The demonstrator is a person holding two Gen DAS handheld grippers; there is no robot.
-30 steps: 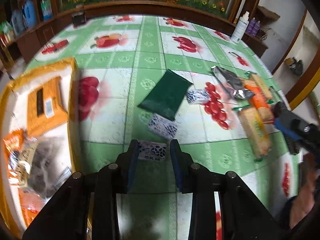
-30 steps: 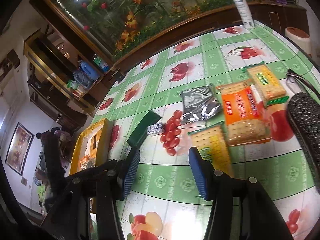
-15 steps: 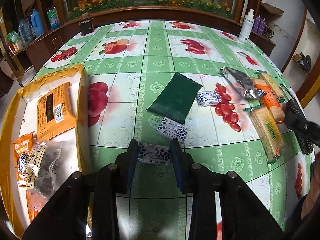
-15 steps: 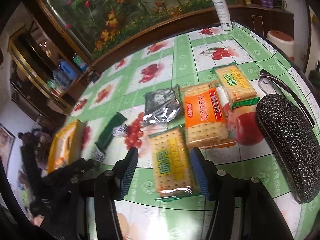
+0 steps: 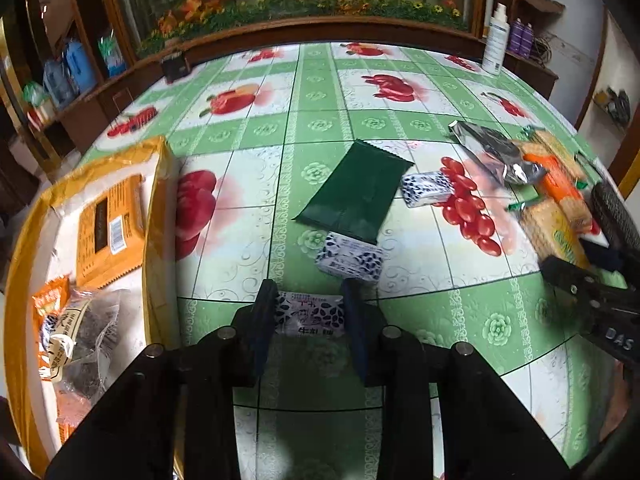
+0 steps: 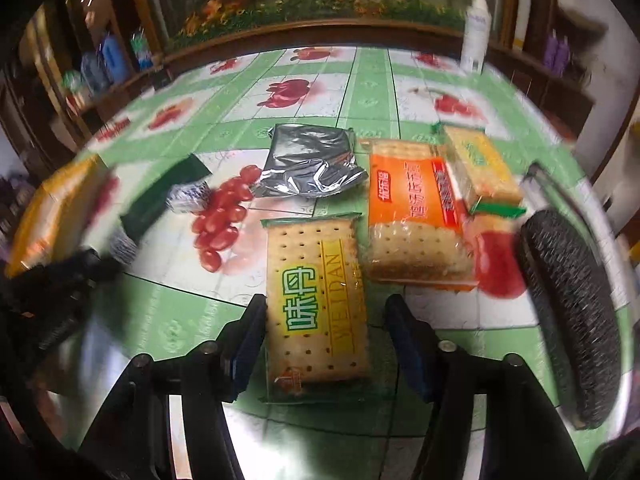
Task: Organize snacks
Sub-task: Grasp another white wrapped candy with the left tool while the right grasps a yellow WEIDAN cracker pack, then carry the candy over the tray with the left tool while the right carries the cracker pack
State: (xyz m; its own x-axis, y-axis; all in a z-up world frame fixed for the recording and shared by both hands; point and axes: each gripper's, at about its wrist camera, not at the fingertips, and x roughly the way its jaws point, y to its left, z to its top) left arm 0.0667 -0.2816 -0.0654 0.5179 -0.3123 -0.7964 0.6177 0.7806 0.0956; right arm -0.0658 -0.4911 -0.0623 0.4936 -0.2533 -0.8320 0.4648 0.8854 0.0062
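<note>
A: Left wrist view first. What is the left gripper (image 5: pixel 308 318) doing?

B: Its jaws are closing, with a small blue-and-white candy bar (image 5: pixel 310 314) between them. The bar lies crosswise, long axis running from one pad to the other, so the pads meet its two ends. They look to be touching or nearly so; I can't say it is lifted.

A: And where would it go?

B: Probably the yellow box (image 5: pixel 158 216) off to this gripper's left, which already holds an orange packet (image 5: pixel 110 226). Just ahead of the fingertips lies a second patterned bar (image 5: pixel 350 260), beyond it a dark green pouch (image 5: pixel 356 192), and a third bar (image 5: pixel 426 188) ahead and to the right.

A: Right wrist view?

B: The right gripper (image 6: pixel 326 346) stands moderately wide, jaws closing, astride a yellow-labelled cracker pack (image 6: pixel 318 300). The pack's long axis points straight away from the tool, so the pads face its long sides. There is still a gap on the right-hand side, so nothing is gripped yet.

A: Neighbours?

B: An orange cracker pack (image 6: pixel 416 216) ahead and right, a silver foil bag (image 6: pixel 310 164) ahead. The crackers are plainly the right hand's job; the bars sit nearer the left.
</note>
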